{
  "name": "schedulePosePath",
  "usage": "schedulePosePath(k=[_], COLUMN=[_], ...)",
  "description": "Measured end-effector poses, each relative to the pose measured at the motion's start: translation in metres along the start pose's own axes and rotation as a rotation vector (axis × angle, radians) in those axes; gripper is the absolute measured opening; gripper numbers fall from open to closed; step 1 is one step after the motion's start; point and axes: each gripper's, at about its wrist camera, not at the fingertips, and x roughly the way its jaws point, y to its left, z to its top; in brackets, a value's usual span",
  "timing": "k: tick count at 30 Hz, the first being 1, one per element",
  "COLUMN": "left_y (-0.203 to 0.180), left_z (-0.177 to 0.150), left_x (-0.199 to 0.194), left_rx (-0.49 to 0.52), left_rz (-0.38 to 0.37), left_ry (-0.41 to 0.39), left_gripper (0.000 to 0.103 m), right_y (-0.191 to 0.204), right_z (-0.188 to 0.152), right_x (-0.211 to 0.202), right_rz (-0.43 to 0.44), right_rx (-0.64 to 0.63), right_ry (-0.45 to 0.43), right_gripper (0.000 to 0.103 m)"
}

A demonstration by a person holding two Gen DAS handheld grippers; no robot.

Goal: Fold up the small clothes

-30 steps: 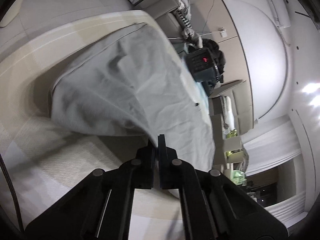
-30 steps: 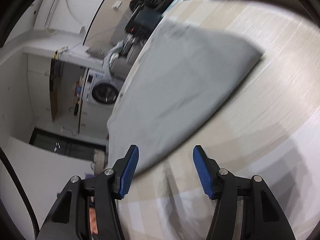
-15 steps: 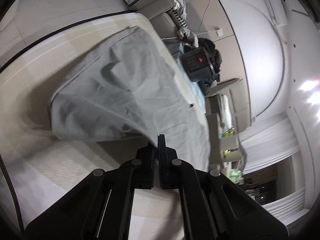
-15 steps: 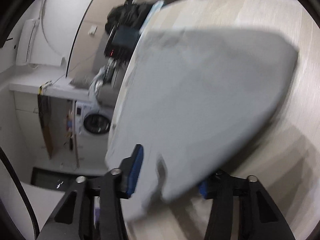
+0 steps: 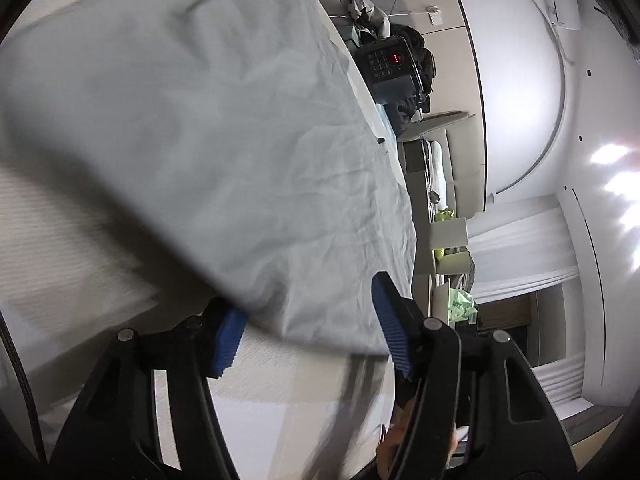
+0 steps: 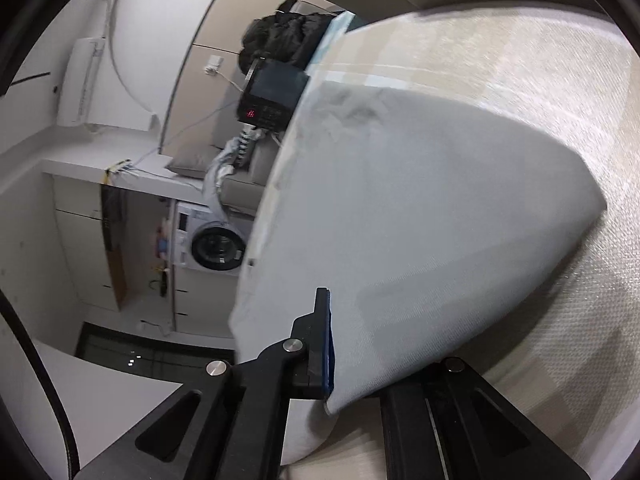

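Black left claw (image 5: 312,332); ribbed blue pads (image 5: 394,334) (silver screws); black cable (image 5: 18,376).

Pale grey garment (image 5: 224,128), beige woven tabletop (image 6: 560,92)

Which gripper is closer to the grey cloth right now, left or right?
Right. The right gripper is clamped on the edge of the grey cloth. The left gripper has just opened, with the cloth edge loose between its jaws.

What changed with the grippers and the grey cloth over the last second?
The left gripper has just opened, letting go of the grey cloth, which still lies between its fingers. The right gripper has just closed on the cloth's near edge. The cloth stays on the table.
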Motion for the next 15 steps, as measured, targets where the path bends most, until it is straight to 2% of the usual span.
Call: schedulePosePath(k=[4, 6, 8, 10, 11, 15], left_y=[-0.004, -0.003, 0.000, 0.003, 0.004, 0.003], left_z=[0.007, 0.013, 0.016, 0.015, 0.014, 0.006], left_x=[0.013, 0.017, 0.017, 0.015, 0.012, 0.000], left_rx=[-0.044, -0.076, -0.088, -0.065, -0.052, 0.008], left_rz=[0.023, 0.046, 0.084, 0.124, 0.135, 0.173], left_ry=[-0.051, -0.086, -0.117, -0.146, -0.158, -0.184], left_gripper=[0.054, 0.045, 0.020, 0.009, 0.004, 0.000], right_y=[0.008, 0.007, 0.000, -0.006, -0.010, -0.019], right_z=[0.003, 0.004, 0.003, 0.001, 0.000, -0.003], right_x=[-0.004, -0.004, -0.004, -0.002, -0.003, -0.003], right_rz=[0.018, 0.010, -0.003, -0.019, -0.024, -0.041], right_rx=[-0.011, -0.016, -0.023, -0.028, -0.027, -0.038], right_ry=[0.000, 0.006, 0.014, 0.020, 0.022, 0.032], right_gripper=[0.004, 0.004, 0.004, 0.004, 0.004, 0.004])
